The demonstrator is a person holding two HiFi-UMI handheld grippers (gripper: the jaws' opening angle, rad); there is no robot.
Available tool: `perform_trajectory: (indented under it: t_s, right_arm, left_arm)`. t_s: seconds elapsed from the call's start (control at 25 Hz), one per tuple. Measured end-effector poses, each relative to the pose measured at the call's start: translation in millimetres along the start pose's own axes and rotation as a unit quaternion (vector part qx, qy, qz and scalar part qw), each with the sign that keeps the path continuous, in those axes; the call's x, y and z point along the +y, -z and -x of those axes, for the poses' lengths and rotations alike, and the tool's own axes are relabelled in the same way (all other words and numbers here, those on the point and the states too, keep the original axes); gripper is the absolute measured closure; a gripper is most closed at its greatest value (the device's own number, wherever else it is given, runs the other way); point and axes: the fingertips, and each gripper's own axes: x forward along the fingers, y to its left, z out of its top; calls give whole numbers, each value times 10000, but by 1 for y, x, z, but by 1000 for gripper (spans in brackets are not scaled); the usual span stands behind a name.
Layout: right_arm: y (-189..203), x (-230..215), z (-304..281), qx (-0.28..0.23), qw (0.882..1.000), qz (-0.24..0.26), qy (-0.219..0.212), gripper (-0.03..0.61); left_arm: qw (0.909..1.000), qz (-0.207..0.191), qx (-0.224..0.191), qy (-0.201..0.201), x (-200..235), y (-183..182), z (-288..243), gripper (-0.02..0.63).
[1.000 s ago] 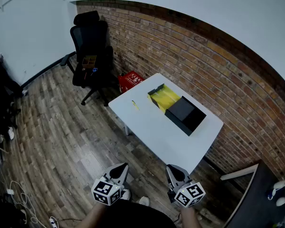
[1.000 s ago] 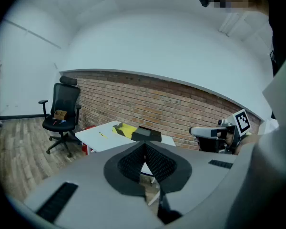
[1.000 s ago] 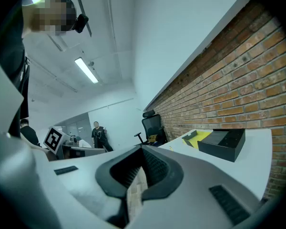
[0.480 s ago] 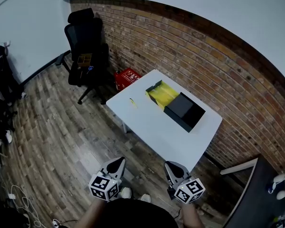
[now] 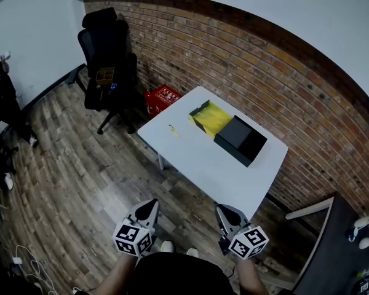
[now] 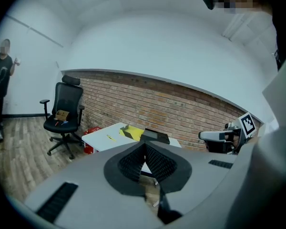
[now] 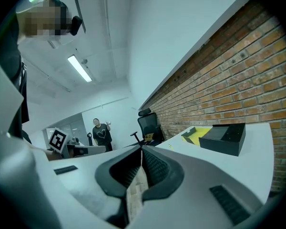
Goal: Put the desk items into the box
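A white table (image 5: 200, 158) stands against the brick wall. On it lie an open black box (image 5: 240, 139), a yellow box lid or tray (image 5: 210, 118) beside it, and a small yellow item (image 5: 173, 130) near the table's left end. My left gripper (image 5: 149, 208) and right gripper (image 5: 224, 214) hang low in the head view, well short of the table over the wood floor. Both are shut with nothing between the jaws. The left gripper view shows the table (image 6: 115, 136) far off; the right gripper view shows the black box (image 7: 224, 137).
A black office chair (image 5: 107, 60) with small things on its seat stands at the far left by the wall. A red crate (image 5: 162, 97) sits on the floor beside the table. A person (image 7: 101, 133) stands far off. Cables (image 5: 18, 260) lie on the floor at left.
The view has shifted slightly; the table and chair sit a little higher and more leftward in the frame. Both grippers stay shut and low.
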Motion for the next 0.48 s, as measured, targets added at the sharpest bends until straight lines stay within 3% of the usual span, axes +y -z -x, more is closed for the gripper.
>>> perform_trajectory:
  t_s: [0.48]
  right_arm:
    - [9,29,-25,-12,9999,102,124,555]
  left_arm:
    - [9999,66,83,118,36,11,24,600]
